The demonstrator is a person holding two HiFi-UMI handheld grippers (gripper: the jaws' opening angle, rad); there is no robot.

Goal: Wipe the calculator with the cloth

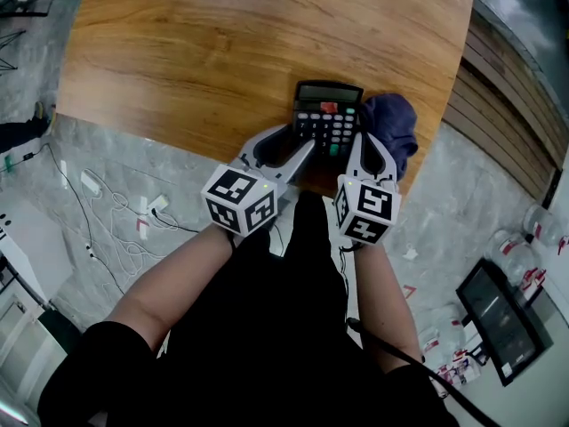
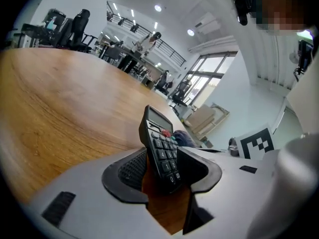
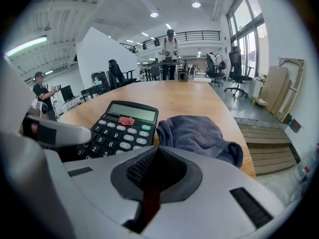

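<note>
While the calculator [image 1: 327, 118] lies near the worktop's [image 1: 222, 52] front edge, the blue cloth [image 1: 393, 127] sits bunched beside it, unheld — wiping seems not yet begun. The left gripper [image 1: 300, 139] straddles the calculator's corner, jaws spread; the right gripper [image 1: 363, 140] has its jaws together, empty.

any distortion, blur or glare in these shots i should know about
Head view: sharp, evenly lit, the table looks bowed by the wide lens. Left gripper view: fisheye, dark corners, calculator sharp but leaning. Right gripper view: same fisheye, calculator and cloth crisp, no glare on either.
</note>
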